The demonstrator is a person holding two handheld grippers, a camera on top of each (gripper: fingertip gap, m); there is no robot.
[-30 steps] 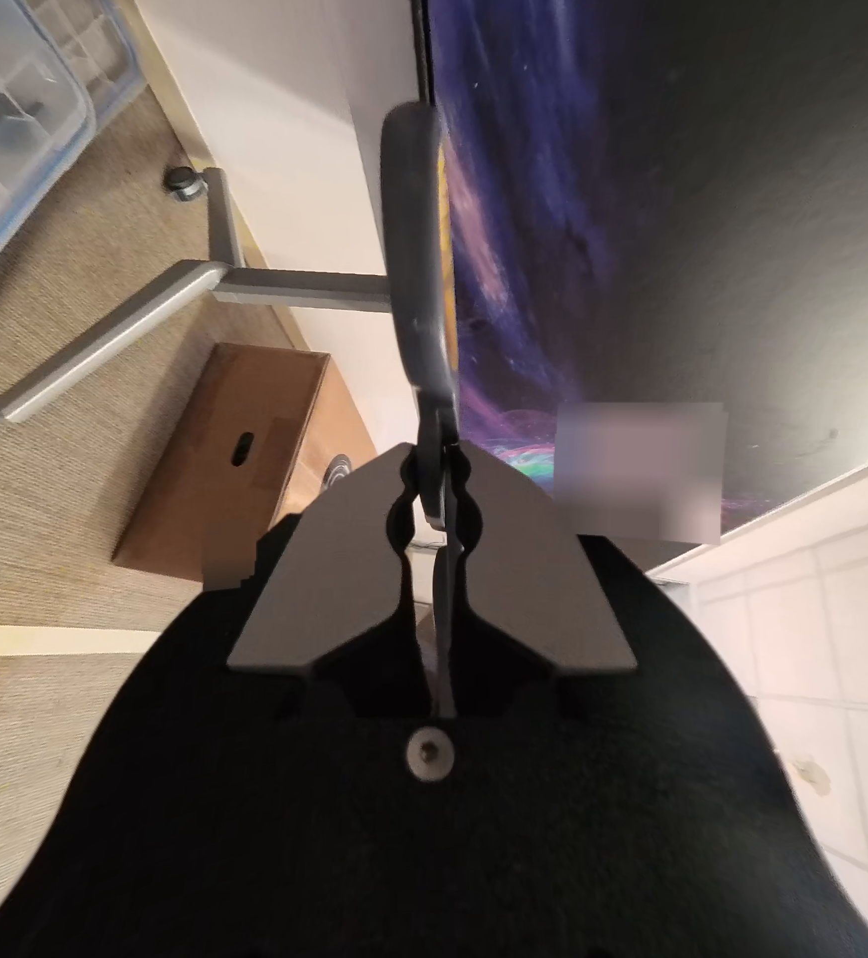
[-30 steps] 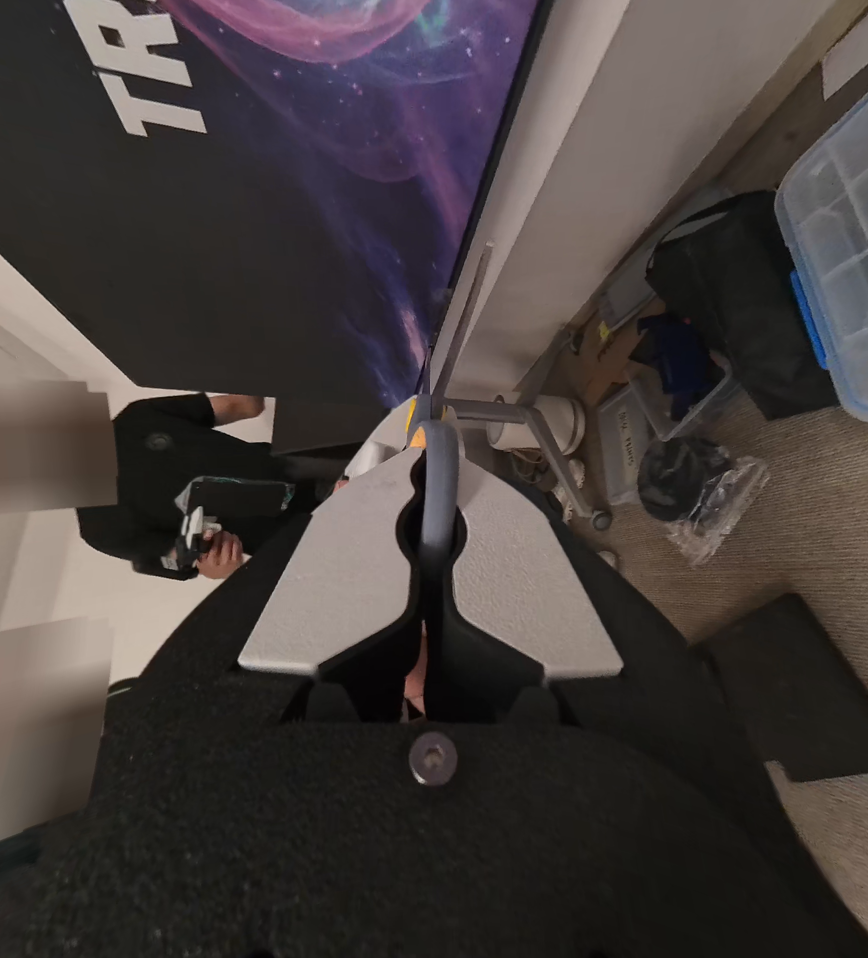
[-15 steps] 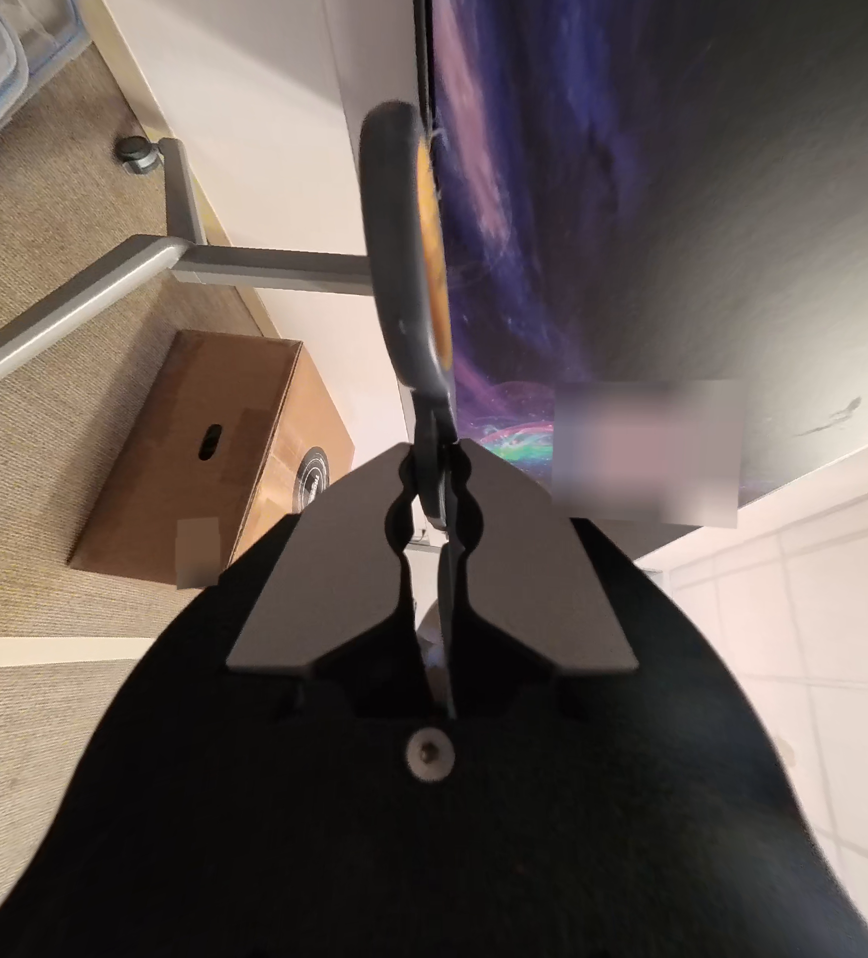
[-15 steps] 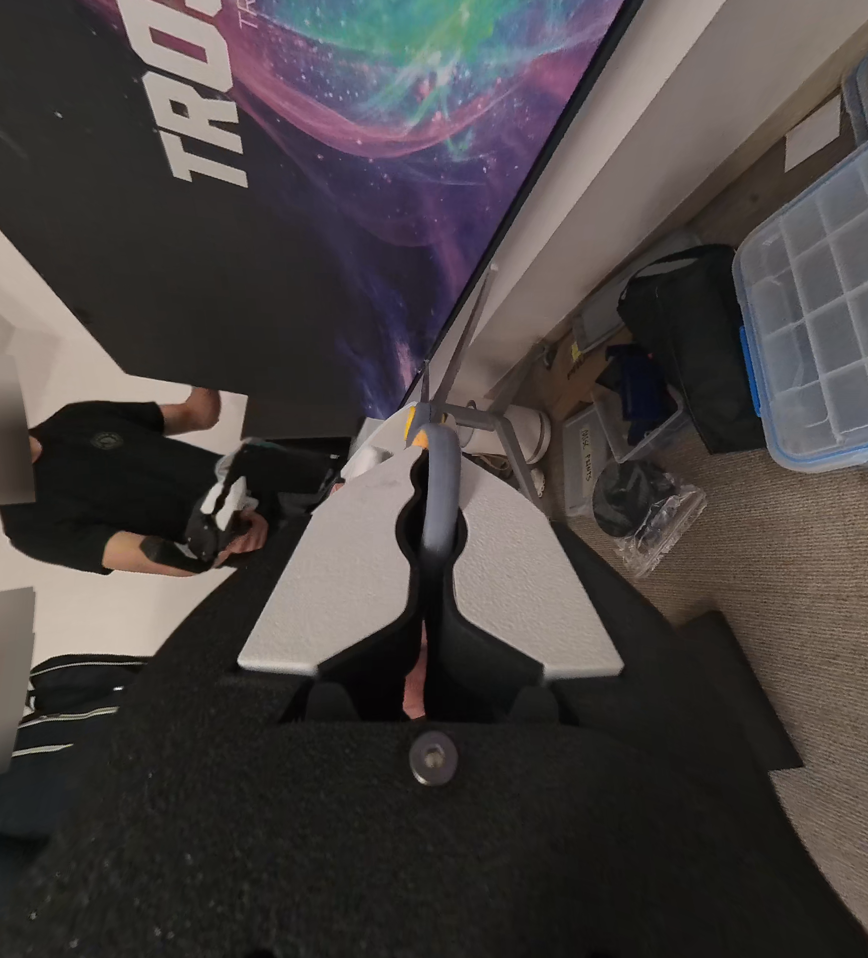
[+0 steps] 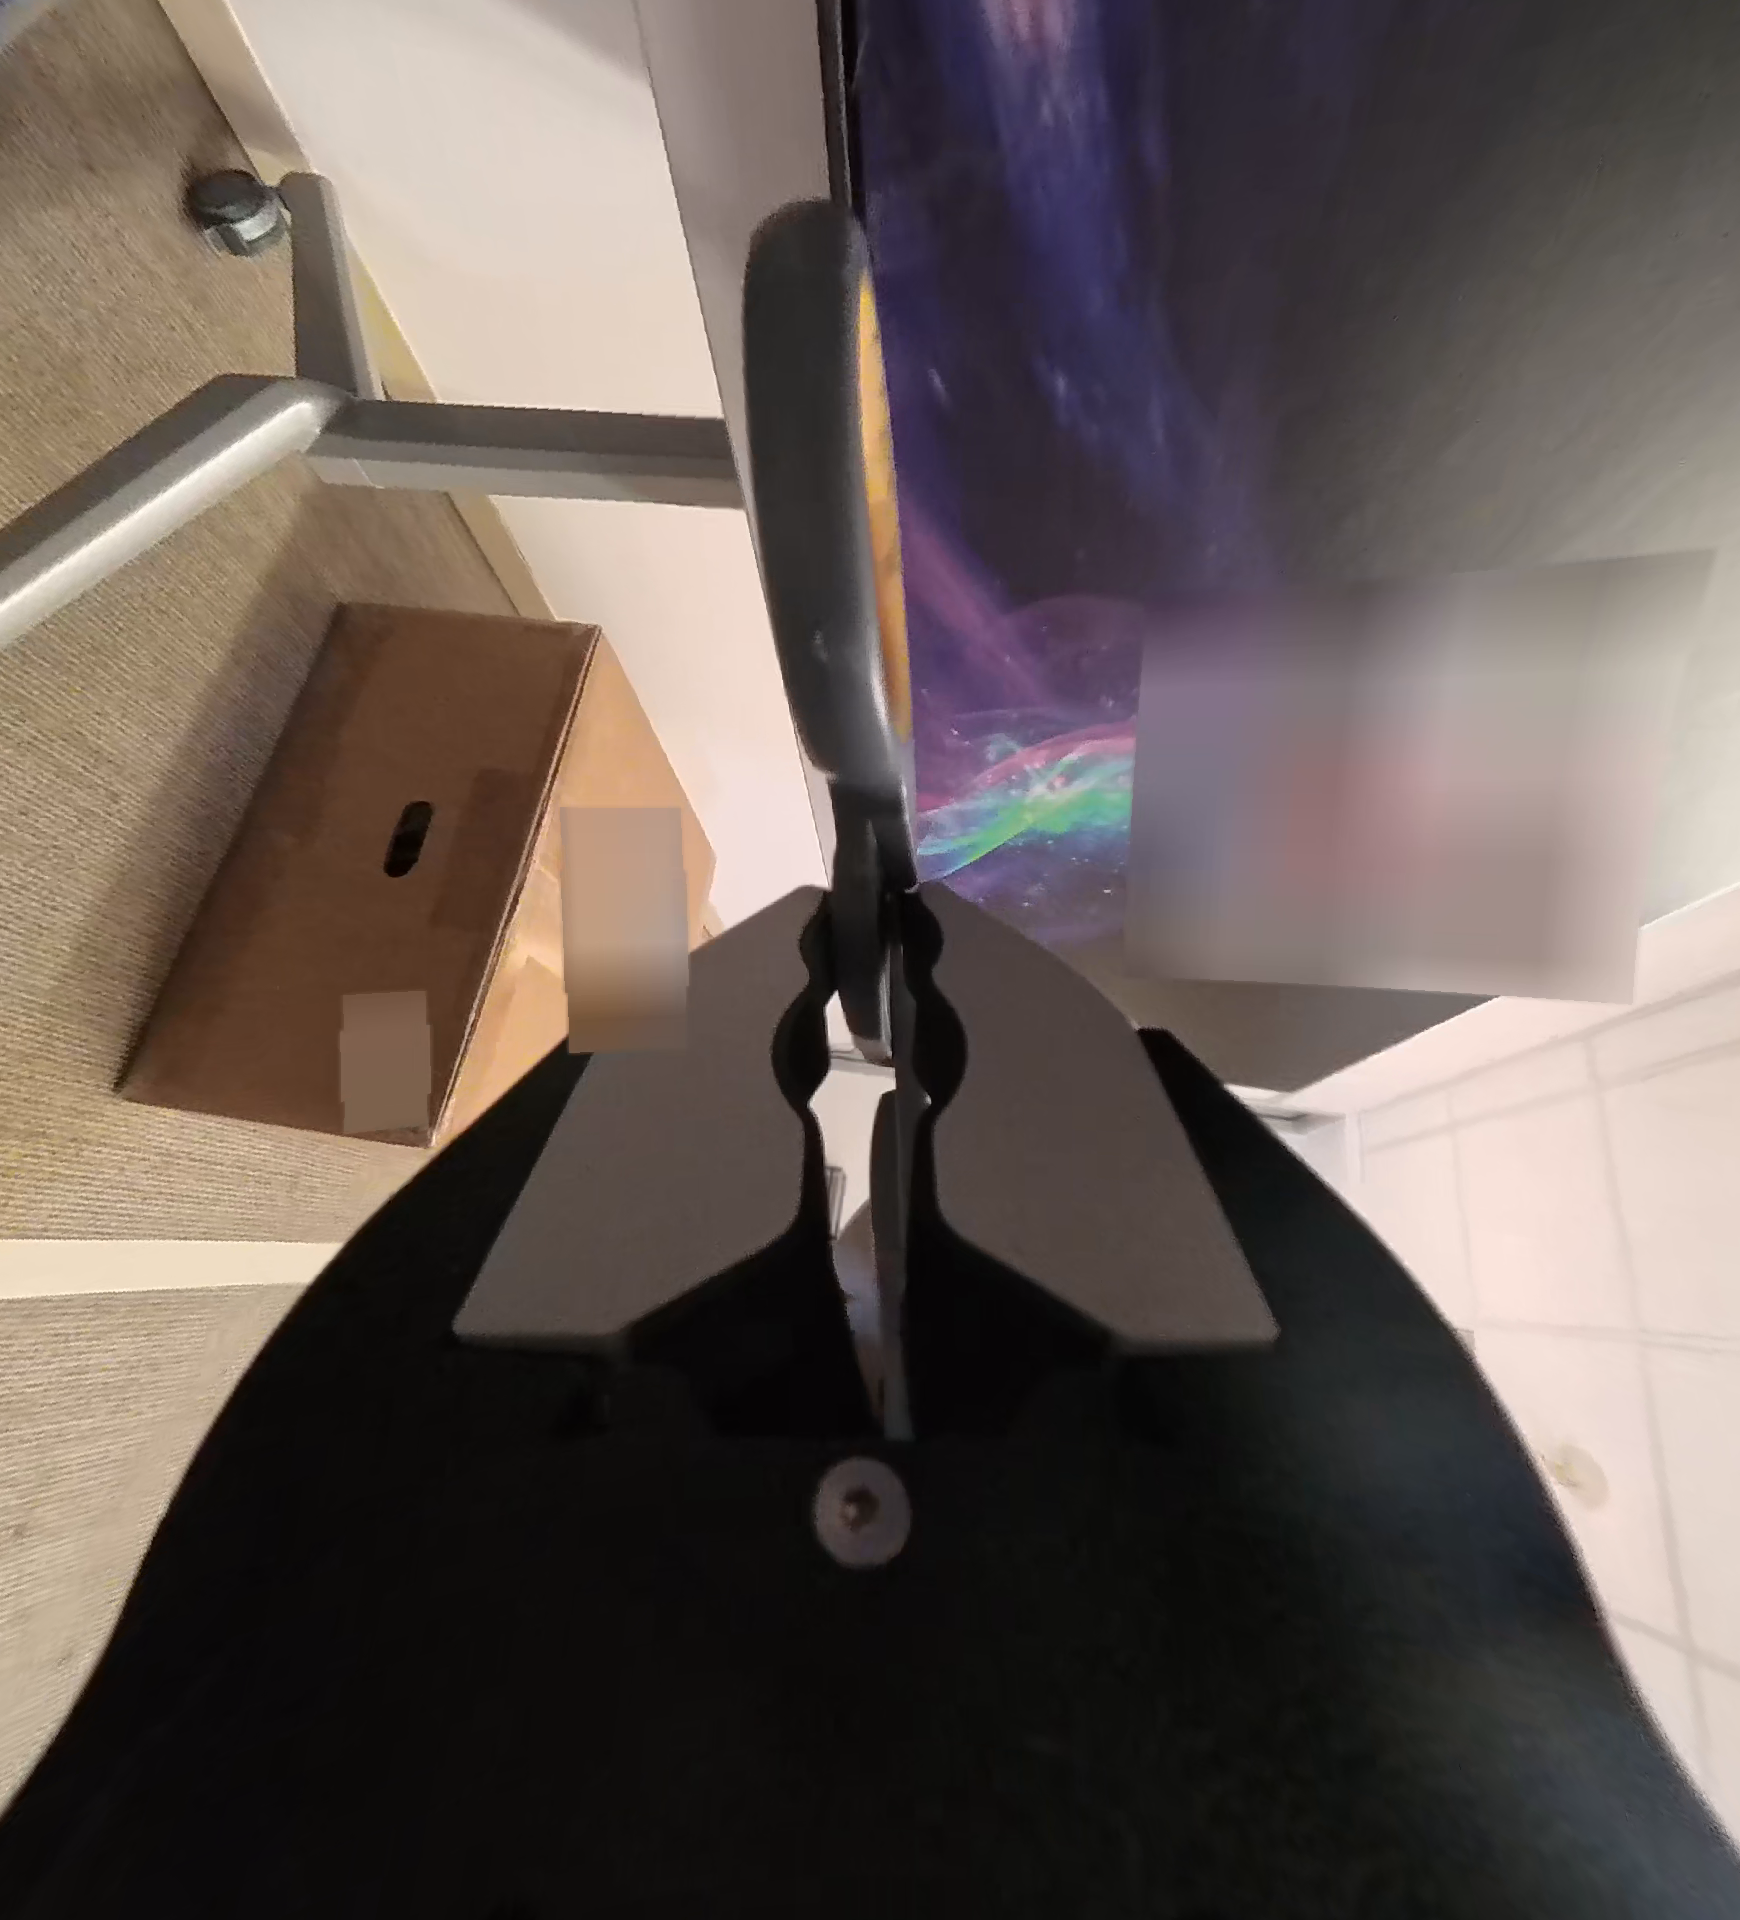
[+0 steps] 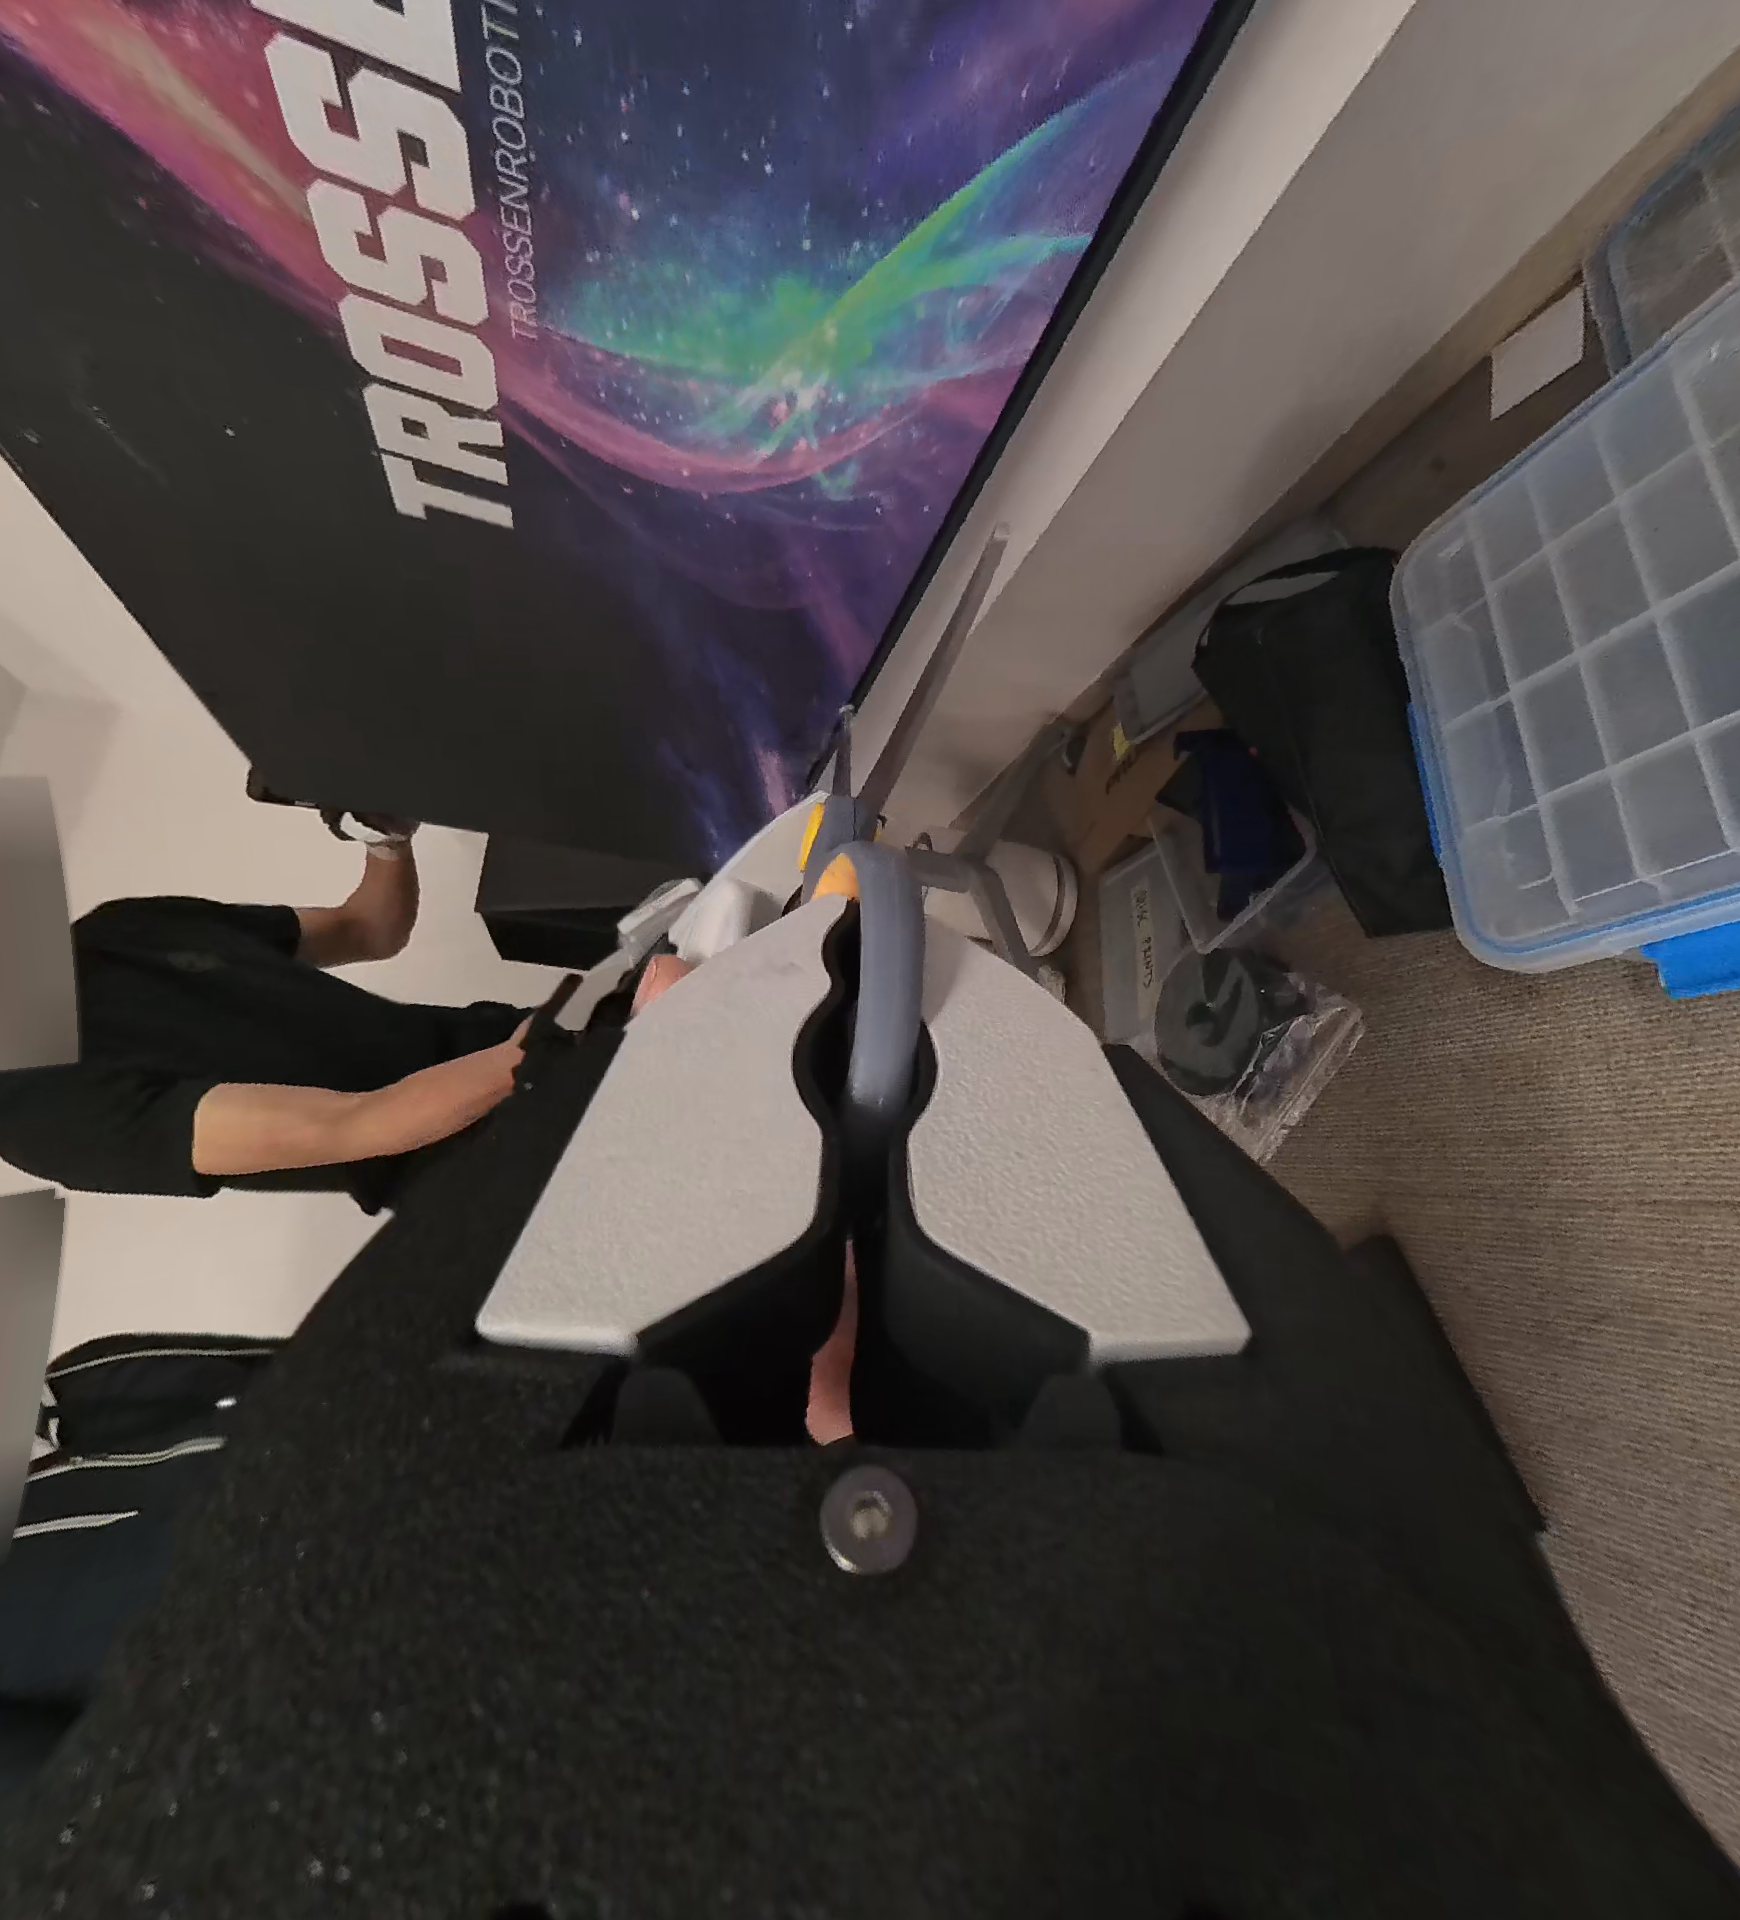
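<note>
In the left wrist view my left gripper (image 5: 871, 914) is shut on the thin dark blade end of a pair of scissors. Their grey handle loop with an orange inner edge (image 5: 814, 499) sticks out ahead of the fingertips, held in the air. In the right wrist view my right gripper (image 6: 871, 914) is shut on a grey scissor handle loop (image 6: 887, 997). An orange part and thin metal blades (image 6: 949, 644) point away beyond the fingertips. I cannot tell whether both views show the same scissors.
A dark banner with purple and green swirls (image 6: 533, 312) hangs on the wall and also shows in the left wrist view (image 5: 1261, 312). A cardboard box (image 5: 378, 862) and a grey metal stand leg (image 5: 222, 447) rest on carpet. Clear compartment boxes (image 6: 1624, 707), a black bag (image 6: 1313, 727) and a person in a black shirt (image 6: 170, 1039) are nearby. My right fingertips sit around 6 cm from my left ones.
Both grippers stay shut on the scissors. The right view has swung, so the banner and clear boxes shifted in view. The person has raised an arm. The left view shifted only slightly.
</note>
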